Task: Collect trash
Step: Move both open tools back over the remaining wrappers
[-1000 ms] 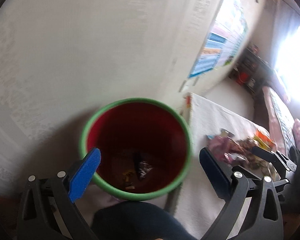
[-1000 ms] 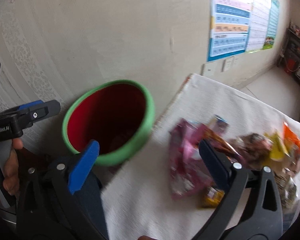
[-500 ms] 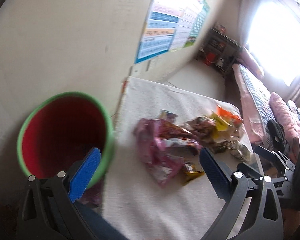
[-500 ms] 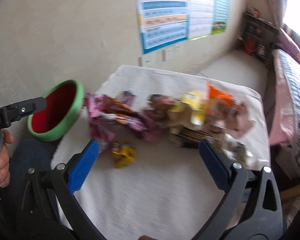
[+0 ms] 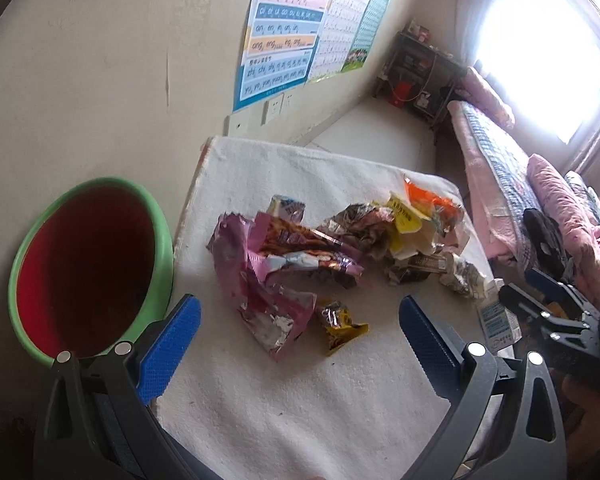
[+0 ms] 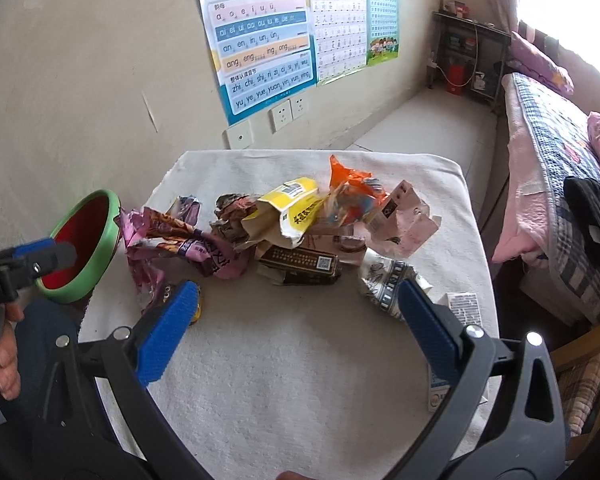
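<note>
Left gripper (image 5: 299, 334): jaws spread wide, nothing between them; blue ribbed pads (image 5: 168, 350) on black frames. It hovers above the near part of the table (image 5: 300, 412), which is covered by a white, nubbly towel-like cloth.

Right gripper (image 6: 298, 322): likewise spread, empty, over the near-centre of the same cloth.

Bin (image 5: 88, 268): round bucket, green rim, red inner wall, standing off the table's left edge, just beside it. Its interior is dark in shadow; contents cannot be made out.

Trash, all lying on the cloth, none in the jaws:
- Pink wrapper (image 5: 268, 276), crinkled foil-plastic, torn open, silvery inside; nearest the bin.
- Small yellow wrapper (image 5: 340, 326), crumpled, just beside the pink one on the near side.
- Yellow carton (image 6: 290, 214), creased card, flattened and bent, on top of the heap.
- Orange wrapper (image 6: 350, 186), thin film, standing up at the heap's far side.
- Brown carton (image 6: 300, 264), flat, printed code on its face, under the yellow one.
- Small white box (image 6: 464, 306), rectangular, at the right edge, apart from the heap.
</note>
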Motion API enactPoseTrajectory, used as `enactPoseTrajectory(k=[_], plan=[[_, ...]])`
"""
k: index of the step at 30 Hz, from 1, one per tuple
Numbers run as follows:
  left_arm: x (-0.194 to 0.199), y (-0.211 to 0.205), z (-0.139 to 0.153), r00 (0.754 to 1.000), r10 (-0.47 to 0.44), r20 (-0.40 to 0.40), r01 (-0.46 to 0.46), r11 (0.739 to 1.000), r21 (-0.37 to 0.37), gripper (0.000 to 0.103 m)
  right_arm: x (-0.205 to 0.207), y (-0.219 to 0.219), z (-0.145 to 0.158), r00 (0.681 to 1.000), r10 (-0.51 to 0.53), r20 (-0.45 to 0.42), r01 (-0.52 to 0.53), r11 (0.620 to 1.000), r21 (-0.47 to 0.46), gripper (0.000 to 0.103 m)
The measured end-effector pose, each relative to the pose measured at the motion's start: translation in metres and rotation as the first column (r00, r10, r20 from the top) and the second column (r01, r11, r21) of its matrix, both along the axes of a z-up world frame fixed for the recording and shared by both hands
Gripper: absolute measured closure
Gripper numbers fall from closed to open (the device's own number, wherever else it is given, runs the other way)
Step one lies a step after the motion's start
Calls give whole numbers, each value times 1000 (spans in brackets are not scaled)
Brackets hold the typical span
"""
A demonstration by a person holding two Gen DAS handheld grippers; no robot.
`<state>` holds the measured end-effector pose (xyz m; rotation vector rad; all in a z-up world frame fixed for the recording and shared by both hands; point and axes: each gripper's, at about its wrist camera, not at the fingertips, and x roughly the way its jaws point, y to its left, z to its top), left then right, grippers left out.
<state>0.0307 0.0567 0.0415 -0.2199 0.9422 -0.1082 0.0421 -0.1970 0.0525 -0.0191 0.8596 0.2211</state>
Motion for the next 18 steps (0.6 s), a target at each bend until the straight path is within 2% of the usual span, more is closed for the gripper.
enactPoseTrajectory(k=[5,10,18], plan=[[4,1,-11,998,45,-42,-45,999,0,8,3,0,-2,1000,3,-3,-3,1000,17,5],[14,6,-20,996,46,-77,-48,999,-19,8,10,5,-9,1000,12,-13,-12,1000,26,5],[36,2,-40,989,51,-137,-65,992,-104,9,31,19,-16,999,31,-22,-31,999,26,5]])
